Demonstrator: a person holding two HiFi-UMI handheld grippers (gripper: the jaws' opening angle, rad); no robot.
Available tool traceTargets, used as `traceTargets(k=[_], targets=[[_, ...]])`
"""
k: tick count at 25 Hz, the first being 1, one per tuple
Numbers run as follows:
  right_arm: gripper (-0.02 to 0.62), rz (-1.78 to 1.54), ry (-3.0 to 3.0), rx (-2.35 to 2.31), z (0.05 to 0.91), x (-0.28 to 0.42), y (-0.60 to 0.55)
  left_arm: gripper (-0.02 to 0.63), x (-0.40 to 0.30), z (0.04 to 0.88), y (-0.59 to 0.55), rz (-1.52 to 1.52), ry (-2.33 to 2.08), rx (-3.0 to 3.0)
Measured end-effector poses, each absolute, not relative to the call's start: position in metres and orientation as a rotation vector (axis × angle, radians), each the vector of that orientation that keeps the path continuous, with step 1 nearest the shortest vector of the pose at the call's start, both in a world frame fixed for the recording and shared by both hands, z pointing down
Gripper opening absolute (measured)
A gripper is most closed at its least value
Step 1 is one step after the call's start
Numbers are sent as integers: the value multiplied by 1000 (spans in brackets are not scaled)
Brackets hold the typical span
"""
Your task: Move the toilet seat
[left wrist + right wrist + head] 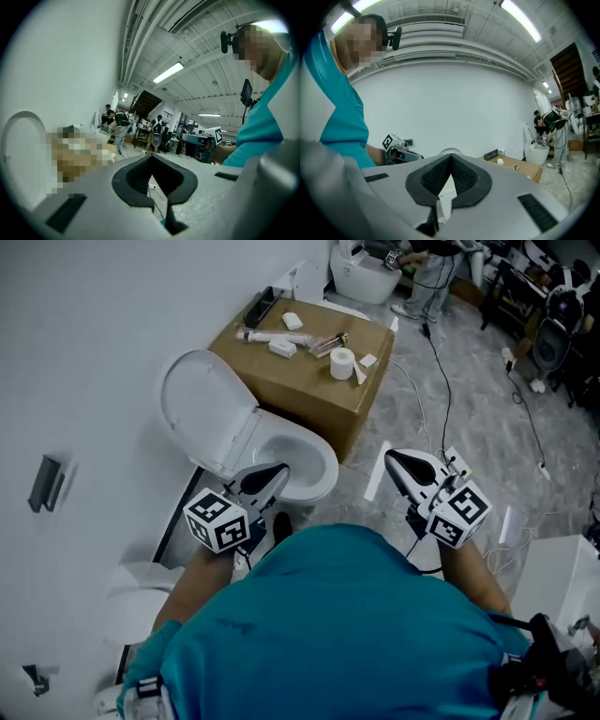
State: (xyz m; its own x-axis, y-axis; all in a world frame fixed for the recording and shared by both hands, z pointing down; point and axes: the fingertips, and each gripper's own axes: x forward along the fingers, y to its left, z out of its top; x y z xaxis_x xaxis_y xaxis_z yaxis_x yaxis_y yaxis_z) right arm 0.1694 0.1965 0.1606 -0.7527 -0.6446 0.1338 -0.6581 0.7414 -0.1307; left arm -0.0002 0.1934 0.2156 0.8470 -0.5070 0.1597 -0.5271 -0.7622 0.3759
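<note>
Head view | toilet seat (202, 409) raised, long axis upright | left gripper (279, 472), right gripper (391, 458) closed, empty

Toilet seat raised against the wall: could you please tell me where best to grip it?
Probably the top edge of the raised white oval toilet seat, farthest from its hinge: it stands upright beside the white wall, leaving that thin rim clear. Come from the white bowl side with the nearer left gripper, jaws opened first.
</note>
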Motion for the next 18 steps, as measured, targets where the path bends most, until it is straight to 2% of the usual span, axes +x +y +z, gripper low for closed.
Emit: traceTargets(k=[9,18], targets=[[-11,285,-2819,1221,150,112,66,-2,-46,235,49,182,-550,2649],[-11,358,-2762,1263,200,146,-20,-2,-10,339,-15,349,-432,2455]])
